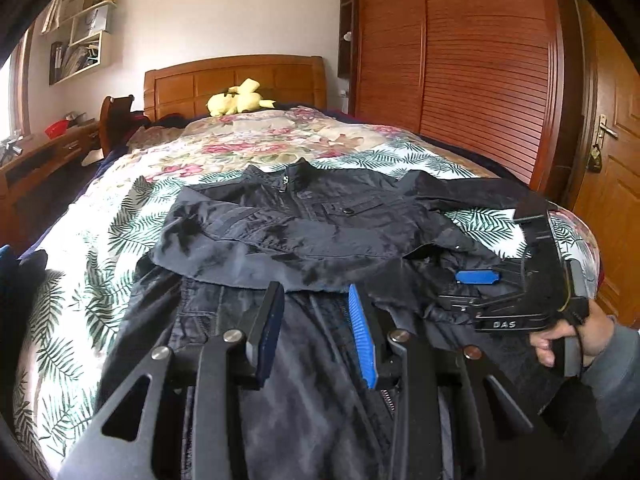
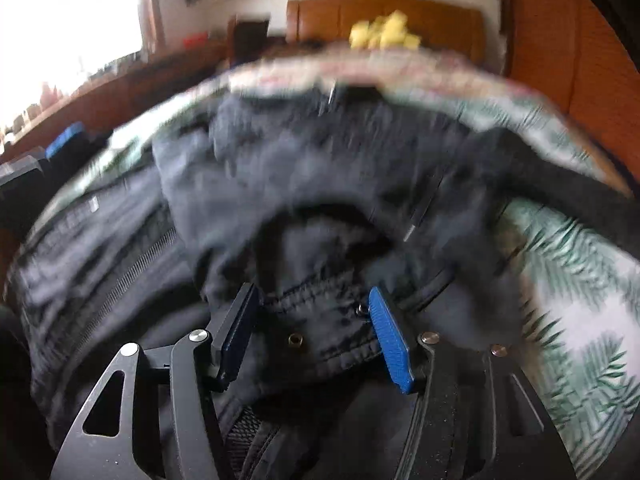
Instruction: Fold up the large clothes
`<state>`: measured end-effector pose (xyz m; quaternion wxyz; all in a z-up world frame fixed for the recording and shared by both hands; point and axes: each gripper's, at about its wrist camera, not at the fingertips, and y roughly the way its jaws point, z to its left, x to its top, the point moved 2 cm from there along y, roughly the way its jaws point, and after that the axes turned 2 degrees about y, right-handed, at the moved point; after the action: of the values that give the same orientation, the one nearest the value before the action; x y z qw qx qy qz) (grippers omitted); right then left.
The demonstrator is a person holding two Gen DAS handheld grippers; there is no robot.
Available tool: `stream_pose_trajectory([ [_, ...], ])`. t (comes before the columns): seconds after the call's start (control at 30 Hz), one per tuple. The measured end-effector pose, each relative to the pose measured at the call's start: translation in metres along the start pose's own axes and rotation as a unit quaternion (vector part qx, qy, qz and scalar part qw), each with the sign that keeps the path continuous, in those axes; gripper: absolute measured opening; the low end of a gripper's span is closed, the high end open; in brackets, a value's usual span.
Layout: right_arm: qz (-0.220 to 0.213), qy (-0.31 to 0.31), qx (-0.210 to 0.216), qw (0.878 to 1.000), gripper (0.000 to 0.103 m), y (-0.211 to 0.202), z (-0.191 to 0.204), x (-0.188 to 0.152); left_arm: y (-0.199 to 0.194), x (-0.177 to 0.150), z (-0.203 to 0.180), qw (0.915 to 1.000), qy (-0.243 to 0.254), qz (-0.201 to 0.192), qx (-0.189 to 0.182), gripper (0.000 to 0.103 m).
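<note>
My left gripper [image 1: 316, 300] hangs with its jaws apart over the near part of the dark jacket [image 1: 304, 216], which lies spread on the floral bedspread [image 1: 100, 240]. My right gripper [image 2: 316, 328] is also parted, a bunched hem [image 2: 320, 320] between its fingers, not pinched. A yellow plush toy [image 1: 238, 98] sits by the headboard [image 1: 236, 80]; the wardrobe [image 1: 460, 72] stands right.
</note>
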<state>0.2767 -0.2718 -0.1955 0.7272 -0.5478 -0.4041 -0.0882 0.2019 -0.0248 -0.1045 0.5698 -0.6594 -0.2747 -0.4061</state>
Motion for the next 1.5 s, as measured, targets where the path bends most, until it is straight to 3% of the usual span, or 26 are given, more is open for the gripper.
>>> stream_pose_trajectory([
  [0.33,-0.002,-0.008,-0.012,1.0,0.061,0.003,0.001,-0.005,-0.006,0.017,-0.025,0.9996,0.017,-0.013,-0.016,0.032],
  [0.77,-0.013,0.001,-0.008,1.0,0.062,0.003,-0.001,-0.004,0.076,0.027,-0.013,0.9996,0.025,-0.001,-0.016,0.032],
  [1.03,-0.02,0.001,-0.008,1.0,0.063,0.002,-0.001,-0.006,0.112,0.009,-0.007,0.9994,0.016,0.016,-0.025,0.032],
  [1.27,-0.038,0.007,-0.005,0.999,0.063,-0.009,-0.002,-0.004,0.106,0.005,-0.001,0.9995,0.002,-0.004,-0.031,0.032],
  [1.5,-0.077,0.041,0.007,0.996,0.063,-0.056,-0.028,0.015,0.1,0.005,0.002,0.9995,-0.001,-0.02,-0.024,0.032],
])
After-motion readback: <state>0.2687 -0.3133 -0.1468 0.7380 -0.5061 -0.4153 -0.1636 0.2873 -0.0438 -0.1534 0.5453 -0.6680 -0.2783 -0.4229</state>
